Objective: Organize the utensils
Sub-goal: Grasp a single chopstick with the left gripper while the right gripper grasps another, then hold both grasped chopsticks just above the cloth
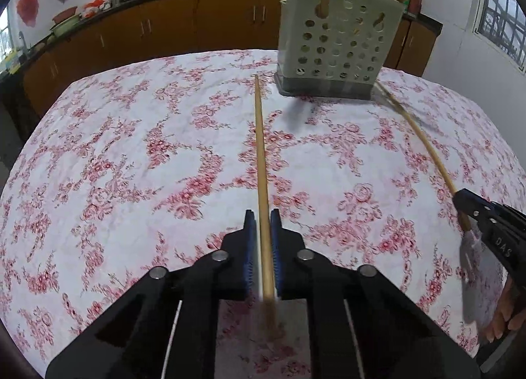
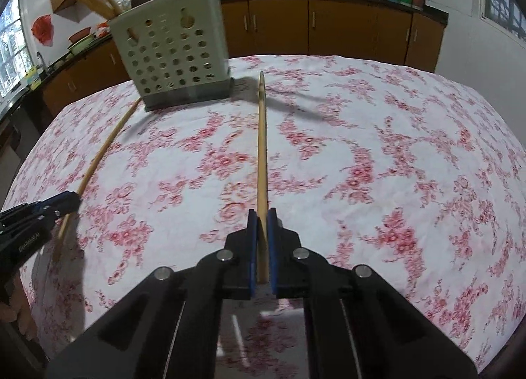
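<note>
- We clamp L gripper [image 1: 262, 224] on one chopstick [image 1: 261, 148].
- We clamp R gripper [image 2: 262, 222] on second chopstick [image 2: 262, 148].
- Both point twd perforated holder [image 1: 338, 46] on floral tablecloth [image 1: 131, 148].

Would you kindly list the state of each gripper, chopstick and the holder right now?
Left gripper: jaws shut on left chopstick.
Left chopstick: gripped, pointing toward the holder.
Right gripper: jaws shut on right chopstick.
Right chopstick: gripped, pointing toward the holder.
Perforated utensil holder: upright on tablecloth, already holding chopsticks.
</note>
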Demonstrator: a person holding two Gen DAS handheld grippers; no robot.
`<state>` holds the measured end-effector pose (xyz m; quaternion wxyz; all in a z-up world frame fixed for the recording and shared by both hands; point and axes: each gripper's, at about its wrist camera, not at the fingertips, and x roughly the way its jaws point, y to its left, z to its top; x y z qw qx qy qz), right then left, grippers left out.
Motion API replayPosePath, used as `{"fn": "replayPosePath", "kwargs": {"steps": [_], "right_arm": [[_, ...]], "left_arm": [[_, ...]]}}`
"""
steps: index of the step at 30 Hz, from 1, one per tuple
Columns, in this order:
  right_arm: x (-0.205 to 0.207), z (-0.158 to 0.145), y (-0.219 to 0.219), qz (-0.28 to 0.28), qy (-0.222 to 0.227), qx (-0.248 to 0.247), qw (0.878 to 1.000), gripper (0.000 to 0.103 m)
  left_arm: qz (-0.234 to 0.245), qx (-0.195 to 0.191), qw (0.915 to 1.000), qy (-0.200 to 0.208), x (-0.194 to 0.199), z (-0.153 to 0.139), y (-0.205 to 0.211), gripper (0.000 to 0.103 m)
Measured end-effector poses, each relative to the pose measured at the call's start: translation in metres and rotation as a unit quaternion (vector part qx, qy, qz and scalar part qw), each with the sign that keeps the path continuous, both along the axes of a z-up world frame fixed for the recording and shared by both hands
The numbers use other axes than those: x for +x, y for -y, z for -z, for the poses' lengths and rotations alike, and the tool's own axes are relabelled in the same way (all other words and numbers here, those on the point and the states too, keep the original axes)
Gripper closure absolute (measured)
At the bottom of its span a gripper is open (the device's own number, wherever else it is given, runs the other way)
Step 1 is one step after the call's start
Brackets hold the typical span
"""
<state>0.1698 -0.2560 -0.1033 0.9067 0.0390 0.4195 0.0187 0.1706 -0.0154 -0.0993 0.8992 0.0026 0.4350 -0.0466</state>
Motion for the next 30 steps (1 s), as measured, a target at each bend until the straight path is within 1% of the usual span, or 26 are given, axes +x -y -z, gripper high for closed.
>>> {"fn": "replayPosePath", "kwargs": {"steps": [3, 10, 15, 19, 30], "right_arm": [[0.002, 0.000, 0.006, 0.008, -0.001, 0.003, 1.000, 0.095], [0.013, -0.001, 0.013, 0.022, 0.003, 0.001, 1.000, 0.095], [0.024, 0.000, 0.014, 0.025, 0.001, 0.006, 1.000, 0.095], [0.025, 0.001, 0.013, 0.019, -0.001, 0.004, 1.000, 0.095], [0.023, 0.001, 0.010, 0.005, -0.001, 0.006, 1.000, 0.094]], "left_arm": [[-0.011, -0.001, 0.9999, -0.003, 0.009, 0.000, -0.010, 0.094], [-0.023, 0.012, 0.9997, 0.004, 0.023, 0.000, -0.024, 0.094], [-0.019, 0.003, 0.9998, 0.010, 0.024, -0.001, -0.028, 0.094], [-0.019, -0.019, 0.9996, 0.010, 0.023, -0.001, -0.035, 0.094], [0.007, -0.016, 0.9998, 0.009, 0.019, -0.001, -0.031, 0.094]]}}
